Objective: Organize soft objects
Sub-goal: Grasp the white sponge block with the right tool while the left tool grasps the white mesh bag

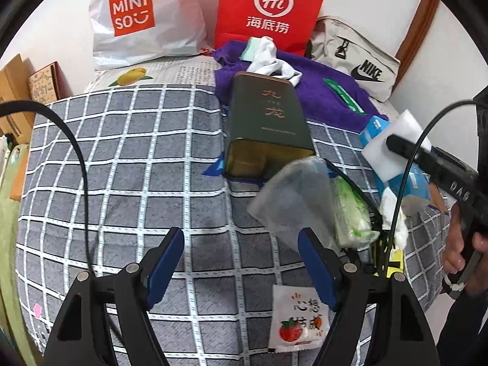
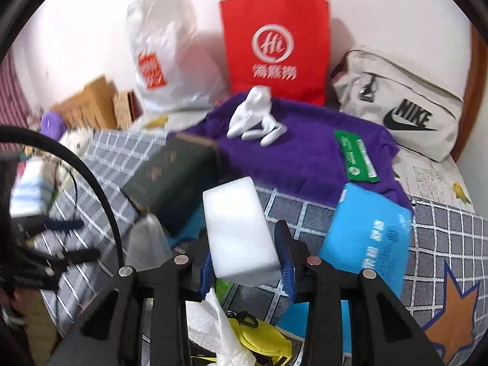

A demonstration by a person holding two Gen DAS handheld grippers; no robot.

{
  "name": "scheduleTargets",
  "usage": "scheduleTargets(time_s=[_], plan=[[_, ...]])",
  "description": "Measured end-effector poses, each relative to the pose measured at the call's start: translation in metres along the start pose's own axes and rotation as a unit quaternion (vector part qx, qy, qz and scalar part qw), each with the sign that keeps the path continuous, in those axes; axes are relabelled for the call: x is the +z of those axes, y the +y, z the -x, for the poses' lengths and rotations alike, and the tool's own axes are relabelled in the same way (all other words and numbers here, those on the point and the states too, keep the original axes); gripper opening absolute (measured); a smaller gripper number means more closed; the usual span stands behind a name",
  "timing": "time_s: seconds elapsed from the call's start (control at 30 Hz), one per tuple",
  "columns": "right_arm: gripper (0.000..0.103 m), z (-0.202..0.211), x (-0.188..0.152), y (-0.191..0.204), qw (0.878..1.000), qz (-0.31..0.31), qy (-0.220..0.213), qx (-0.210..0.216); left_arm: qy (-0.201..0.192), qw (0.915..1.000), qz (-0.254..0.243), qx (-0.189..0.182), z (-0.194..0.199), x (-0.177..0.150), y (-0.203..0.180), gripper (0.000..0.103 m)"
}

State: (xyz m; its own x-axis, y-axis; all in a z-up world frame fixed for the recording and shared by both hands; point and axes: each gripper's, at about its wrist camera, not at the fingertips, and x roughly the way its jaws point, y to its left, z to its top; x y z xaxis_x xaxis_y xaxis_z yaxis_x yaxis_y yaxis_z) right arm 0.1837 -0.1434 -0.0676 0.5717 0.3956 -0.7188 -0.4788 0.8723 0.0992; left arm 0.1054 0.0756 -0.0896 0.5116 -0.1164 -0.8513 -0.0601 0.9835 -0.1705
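Note:
My right gripper [image 2: 245, 253] is shut on a white sponge block [image 2: 239, 231] and holds it above the bed; the block also shows at the right of the left wrist view [image 1: 396, 143]. My left gripper [image 1: 241, 262] is open and empty over the grey checked bedspread [image 1: 122, 167]. A dark green tin [image 1: 265, 122] lies on its side, open end toward me. A white sock [image 1: 268, 58] lies on a purple towel [image 1: 320, 91]. A green tissue pack [image 1: 350, 213] and a clear plastic bag [image 1: 292, 195] lie right of my left gripper.
A white Miniso bag [image 1: 143, 21], a red paper bag [image 1: 268, 9] and a beige Nike pouch [image 1: 360, 61] stand against the back wall. A blue packet [image 2: 369, 238], a yellow item [image 2: 262, 338] and white paper towel [image 2: 213, 329] lie below my right gripper. A small sachet [image 1: 296, 320] lies near my left gripper.

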Motion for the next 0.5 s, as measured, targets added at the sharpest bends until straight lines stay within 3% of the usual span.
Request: scheduleTargets(time_s=[0.2, 0.5], plan=[[0.036, 0.024, -0.005, -0.003, 1.0, -0.016, -0.005, -0.011, 0.017, 0.9992, -0.033, -0.015, -0.018, 0.001, -0.024, 0.076], [0.037, 0.05, -0.034, -0.005, 0.999, -0.032, -0.014, -0.02, 0.038, 0.999, -0.002, -0.025, -0.058, 0.021, -0.036, 0.076]])
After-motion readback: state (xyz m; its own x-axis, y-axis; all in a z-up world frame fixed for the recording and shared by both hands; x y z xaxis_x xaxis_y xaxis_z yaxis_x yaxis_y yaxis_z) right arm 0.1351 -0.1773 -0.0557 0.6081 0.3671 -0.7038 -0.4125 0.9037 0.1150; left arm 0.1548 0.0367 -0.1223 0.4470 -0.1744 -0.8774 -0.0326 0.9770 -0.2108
